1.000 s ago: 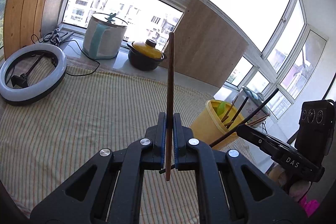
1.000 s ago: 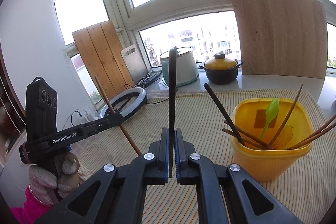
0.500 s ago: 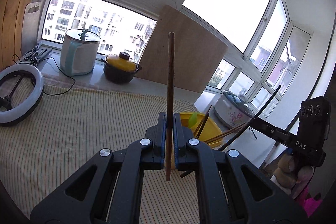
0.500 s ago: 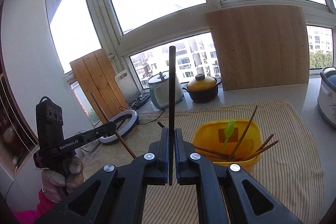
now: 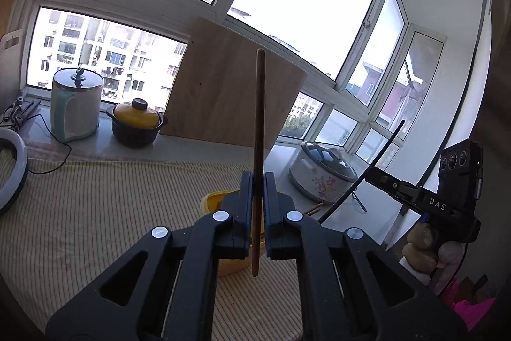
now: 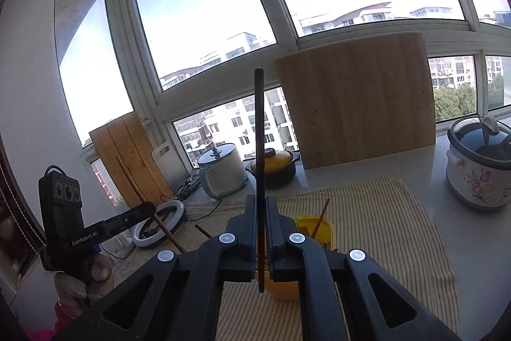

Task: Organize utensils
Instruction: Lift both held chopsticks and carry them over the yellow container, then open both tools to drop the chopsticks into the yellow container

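Clamping a brown chopstick point(image 5: 258, 130) upright, left gripper point(image 5: 255, 213) pinched tight on the lower part of the stick, with a short end poking out below the jaws. Same on the other side: right gripper point(image 6: 261, 232) shut on a dark chopstick point(image 6: 259, 149), also near upright. Just beyond both sets of jaws, on the striped cloth point(image 5: 95, 206), stood the yellow tub point(image 6: 325, 229), already bristling with sticks and partly hidden behind the fingers. Probably best done one stick at a time: tipped so the low end aimed down, brought over the open mouth, let go only once well inside the rim. Risk of knocking the leaning sticks out, or of nudging the light tub. Farther off, on the sill, sat pots and a wooden board point(image 6: 354, 98), well clear.
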A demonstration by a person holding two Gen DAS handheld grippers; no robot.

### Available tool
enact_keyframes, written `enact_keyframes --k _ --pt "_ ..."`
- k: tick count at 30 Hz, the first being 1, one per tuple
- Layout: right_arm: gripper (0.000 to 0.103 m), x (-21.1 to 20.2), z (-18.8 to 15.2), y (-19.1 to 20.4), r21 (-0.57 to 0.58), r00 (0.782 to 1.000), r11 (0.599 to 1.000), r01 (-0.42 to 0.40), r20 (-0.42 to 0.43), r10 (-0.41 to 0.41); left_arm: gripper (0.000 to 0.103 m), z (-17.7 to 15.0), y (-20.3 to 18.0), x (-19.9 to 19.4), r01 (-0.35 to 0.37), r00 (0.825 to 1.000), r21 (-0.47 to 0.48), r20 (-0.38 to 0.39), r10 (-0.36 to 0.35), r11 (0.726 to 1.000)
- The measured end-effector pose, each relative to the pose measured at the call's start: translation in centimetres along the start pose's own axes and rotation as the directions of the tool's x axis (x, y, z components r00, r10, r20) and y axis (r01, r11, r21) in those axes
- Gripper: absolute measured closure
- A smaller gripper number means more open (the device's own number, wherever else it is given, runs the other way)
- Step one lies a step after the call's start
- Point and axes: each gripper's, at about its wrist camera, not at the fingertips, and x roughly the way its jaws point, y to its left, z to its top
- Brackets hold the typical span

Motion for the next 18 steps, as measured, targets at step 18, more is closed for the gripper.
enact_keyframes --k 18 --pt "0.101 2.4 2.0 -1.3 0.001 0.997 0.998 0.055 0.049 -0.055 0.099 1.5 -4.0 6.2 -0.097 0.995 0.124 0.014 0.096 0.987"
